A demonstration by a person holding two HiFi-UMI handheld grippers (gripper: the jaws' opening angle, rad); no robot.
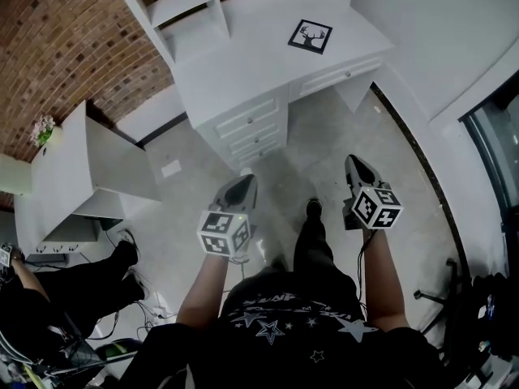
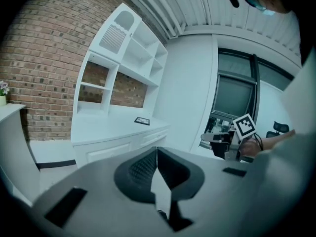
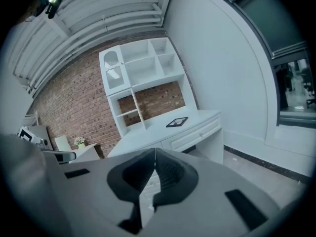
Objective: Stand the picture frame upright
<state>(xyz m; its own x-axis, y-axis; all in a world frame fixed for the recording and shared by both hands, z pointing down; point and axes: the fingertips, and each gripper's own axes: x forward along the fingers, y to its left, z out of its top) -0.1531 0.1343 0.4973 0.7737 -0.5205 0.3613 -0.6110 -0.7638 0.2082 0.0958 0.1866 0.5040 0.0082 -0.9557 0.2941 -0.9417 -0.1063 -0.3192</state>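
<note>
White desk (image 1: 235, 59) far ahead, picture frame (image 1: 310, 36) lying flat near its right end.
Your left tongs (image 1: 245, 178) and right tongs (image 1: 353, 160) are both pressed together on nothing, well apart from the desk.

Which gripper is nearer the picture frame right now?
Right, by a little. The right gripper hangs short of the picture frame, slightly to its right; the left gripper hangs further off, to its left.

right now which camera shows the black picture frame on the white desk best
Head view: the black picture frame lies flat on the white desk, deer print visible. Both gripper views show it small and foreshortened.
</note>
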